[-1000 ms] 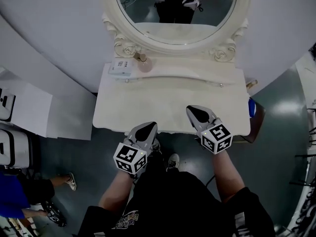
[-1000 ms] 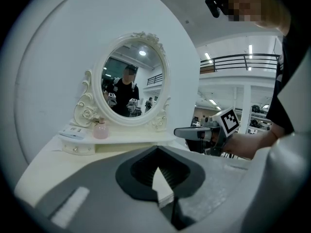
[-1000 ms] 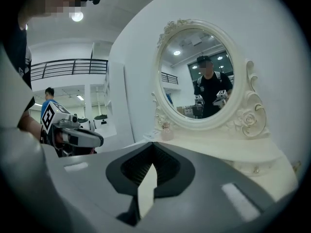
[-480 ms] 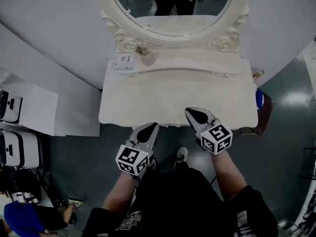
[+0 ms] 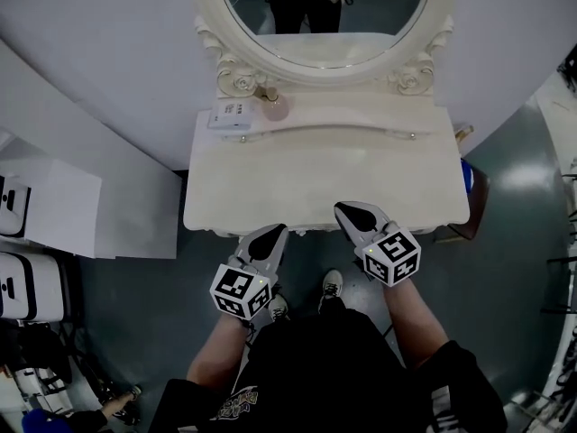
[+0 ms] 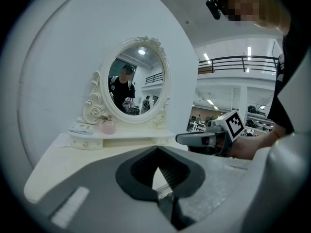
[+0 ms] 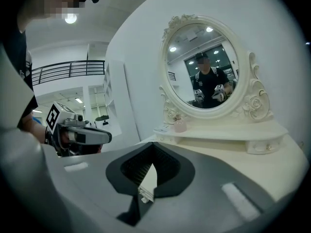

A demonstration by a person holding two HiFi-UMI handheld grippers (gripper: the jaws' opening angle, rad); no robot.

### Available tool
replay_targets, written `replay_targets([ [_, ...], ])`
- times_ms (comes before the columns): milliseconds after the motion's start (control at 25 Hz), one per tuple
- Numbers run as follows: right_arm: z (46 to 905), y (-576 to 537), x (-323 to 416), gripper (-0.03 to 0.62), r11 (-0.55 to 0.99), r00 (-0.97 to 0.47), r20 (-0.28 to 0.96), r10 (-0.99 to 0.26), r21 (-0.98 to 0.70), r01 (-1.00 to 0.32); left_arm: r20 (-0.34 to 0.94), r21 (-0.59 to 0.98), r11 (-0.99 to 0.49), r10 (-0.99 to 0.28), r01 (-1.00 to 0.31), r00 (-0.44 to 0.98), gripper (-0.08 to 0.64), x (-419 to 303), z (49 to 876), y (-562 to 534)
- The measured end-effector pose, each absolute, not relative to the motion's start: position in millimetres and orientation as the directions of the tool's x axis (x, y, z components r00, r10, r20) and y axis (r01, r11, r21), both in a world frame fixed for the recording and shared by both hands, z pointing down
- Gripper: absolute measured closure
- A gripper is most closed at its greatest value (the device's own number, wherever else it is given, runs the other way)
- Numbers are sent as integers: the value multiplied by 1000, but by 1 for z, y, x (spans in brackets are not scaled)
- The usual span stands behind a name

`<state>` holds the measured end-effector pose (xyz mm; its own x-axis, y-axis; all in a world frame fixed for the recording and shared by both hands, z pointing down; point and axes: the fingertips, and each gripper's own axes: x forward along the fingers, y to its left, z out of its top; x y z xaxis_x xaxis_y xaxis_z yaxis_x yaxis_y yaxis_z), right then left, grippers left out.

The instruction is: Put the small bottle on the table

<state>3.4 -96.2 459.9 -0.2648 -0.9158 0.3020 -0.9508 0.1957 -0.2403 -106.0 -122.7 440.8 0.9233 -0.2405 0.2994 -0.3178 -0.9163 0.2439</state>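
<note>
The small pink bottle point(image 5: 274, 108) stands upright on the raised shelf of the white dressing table point(image 5: 325, 183), at the shelf's left end below the mirror. It also shows far off as the pink bottle point(image 6: 108, 126) and the same bottle point(image 7: 180, 125). My left gripper point(image 5: 271, 234) hovers at the table's front edge, shut and holding nothing. My right gripper point(image 5: 352, 211) is beside it over the front edge, also shut and empty. Each gripper view shows its own jaws closed together, left gripper point(image 6: 157, 154) and right gripper point(image 7: 152, 148), far from the bottle.
A flat white box point(image 5: 230, 114) lies on the shelf just left of the bottle. The oval mirror point(image 5: 325, 7) rises behind the shelf. A brown stool with a blue item point(image 5: 469, 195) stands at the table's right end. White cases point(image 5: 22, 282) sit on the floor at left.
Both grippers stay shut near the table's front edge, barely moving. The head view has shifted a little, and a bystander at the lower left has moved almost out of sight.
</note>
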Motion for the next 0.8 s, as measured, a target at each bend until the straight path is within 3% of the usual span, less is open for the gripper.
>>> replay_targets([
  [800,461,-71,-124,569,52,-128,340,-932,-222,-974,257,287,-941,-106,-180,961,560,-215,448,-123],
])
